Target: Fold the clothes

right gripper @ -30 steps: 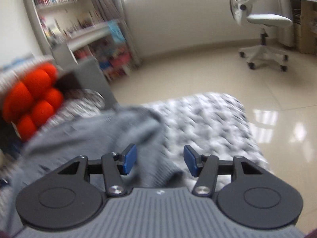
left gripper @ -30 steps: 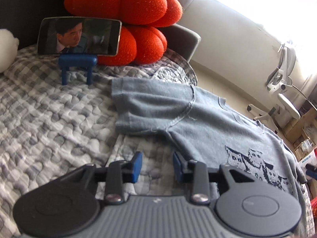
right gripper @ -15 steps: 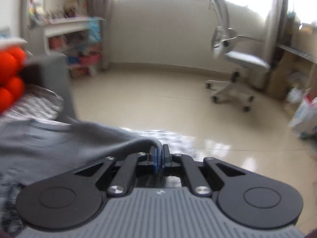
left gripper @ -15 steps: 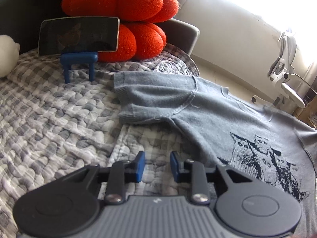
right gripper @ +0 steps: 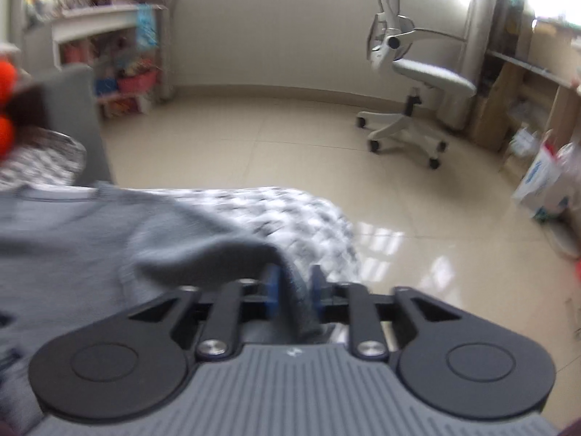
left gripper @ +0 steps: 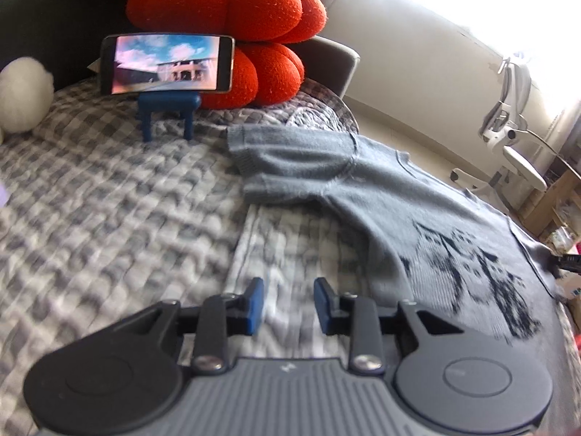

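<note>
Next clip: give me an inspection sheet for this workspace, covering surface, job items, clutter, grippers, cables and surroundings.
Surface: grey checked quilt on a bed.
Job's things: grey sweater with a dark print, spread flat, one sleeve out towards the phone.
Clutter: phone on a blue stand, orange cushion, white plush.
Grippers: left hand-held gripper open, over the quilt; right hand-held gripper around sweater fabric, grip unclear.
Cables: nothing seen.
Surroundings: office chair, tiled floor, shelves.
</note>
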{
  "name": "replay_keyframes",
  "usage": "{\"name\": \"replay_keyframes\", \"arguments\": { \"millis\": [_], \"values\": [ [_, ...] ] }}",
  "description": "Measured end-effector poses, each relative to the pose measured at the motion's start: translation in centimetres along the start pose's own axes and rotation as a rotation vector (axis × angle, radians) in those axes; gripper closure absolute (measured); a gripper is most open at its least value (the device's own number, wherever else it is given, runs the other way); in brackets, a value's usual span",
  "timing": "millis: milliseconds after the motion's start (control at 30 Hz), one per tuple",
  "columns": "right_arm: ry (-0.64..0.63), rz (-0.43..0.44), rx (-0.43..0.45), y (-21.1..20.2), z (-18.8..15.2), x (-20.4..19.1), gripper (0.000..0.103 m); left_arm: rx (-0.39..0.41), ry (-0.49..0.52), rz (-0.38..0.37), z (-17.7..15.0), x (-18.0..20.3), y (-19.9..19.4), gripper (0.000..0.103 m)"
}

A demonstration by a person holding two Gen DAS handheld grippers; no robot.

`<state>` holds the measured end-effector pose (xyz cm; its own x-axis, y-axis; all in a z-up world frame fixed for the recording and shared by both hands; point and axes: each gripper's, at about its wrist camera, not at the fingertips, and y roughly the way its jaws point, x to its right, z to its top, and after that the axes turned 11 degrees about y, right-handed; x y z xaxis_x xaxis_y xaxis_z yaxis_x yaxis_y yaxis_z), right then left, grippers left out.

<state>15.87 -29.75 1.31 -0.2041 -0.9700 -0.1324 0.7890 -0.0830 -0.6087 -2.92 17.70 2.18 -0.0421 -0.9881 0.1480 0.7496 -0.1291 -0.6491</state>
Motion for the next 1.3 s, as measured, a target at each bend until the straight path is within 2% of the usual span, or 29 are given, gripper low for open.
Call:
{"name": "replay_keyframes", "arguments": {
  "millis": [33, 133, 267, 367, 533, 600, 667, 700, 733, 767, 833, 1000, 1200, 1233, 1300],
  "values": [
    [0.003, 0.038, -0.008, -1.4, -0.6, 0.1, 0.057, -0.006, 0.001, -0.012, -0.5, -0.1, -0.6, 0.071],
    [0.009, 0.154, -0.067, -5.3, -2.6, 1.3, 0.056, -0.010, -0.005, -0.054, -2.4, -0.1, -2.8, 0.070],
    [0.081, 0.310, -0.167, -10.5, -7.5, 3.7, 0.055, -0.021, -0.048, -0.138, -5.0, -0.4, -5.3, 0.068],
    [0.123, 0.391, -0.215, -14.1, -11.2, 5.0, 0.055, -0.011, -0.078, -0.194, -6.4, -0.7, -6.9, 0.064],
    [0.094, 0.427, -0.217, -17.1, -14.5, 4.0, 0.055, -0.014, -0.079, -0.317, -7.7, 0.0, -7.1, 0.058],
    [0.082, 0.442, -0.218, -18.3, -15.8, 3.6, 0.055, -0.031, -0.072, -0.328, -7.9, 0.6, -6.5, 0.058],
    [0.070, 0.457, -0.219, -19.5, -17.1, 3.2, 0.056, -0.043, -0.052, -0.306, -8.0, 1.3, -5.9, 0.066],
    [0.064, 0.464, -0.220, -20.1, -17.8, 3.0, 0.060, -0.050, -0.041, -0.290, -8.0, 1.7, -5.6, 0.076],
    [0.058, 0.466, -0.222, -20.5, -18.3, 2.8, 0.084, -0.056, -0.029, -0.274, -8.0, 2.1, -5.5, 0.098],
    [0.050, 0.452, -0.228, -20.5, -18.0, 2.5, 0.097, -0.061, -0.019, -0.260, -7.9, 2.4, -5.5, 0.097],
    [0.037, 0.425, -0.238, -20.5, -17.5, 2.1, 0.098, -0.057, -0.002, -0.239, -7.7, 2.8, -6.3, 0.098],
    [0.048, 0.407, -0.161, -24.0, -15.3, 3.4, 0.099, -0.011, -0.030, -0.196, -7.5, 1.1, -10.6, 0.098],
    [0.019, 0.281, -0.268, -20.5, -17.7, 2.7, 0.098, -0.089, -0.035, -0.150, -9.7, 0.8, -8.8, 0.097],
    [0.022, 0.283, -0.253, -20.7, -17.9, 2.7, 0.097, -0.094, -0.034, -0.147, -10.0, 0.9, -8.5, 0.097],
    [0.043, 0.309, -0.247, -21.2, -17.9, 3.0, 0.086, -0.082, -0.042, -0.152, -10.1, 0.9, -8.5, 0.097]
  ]
}}
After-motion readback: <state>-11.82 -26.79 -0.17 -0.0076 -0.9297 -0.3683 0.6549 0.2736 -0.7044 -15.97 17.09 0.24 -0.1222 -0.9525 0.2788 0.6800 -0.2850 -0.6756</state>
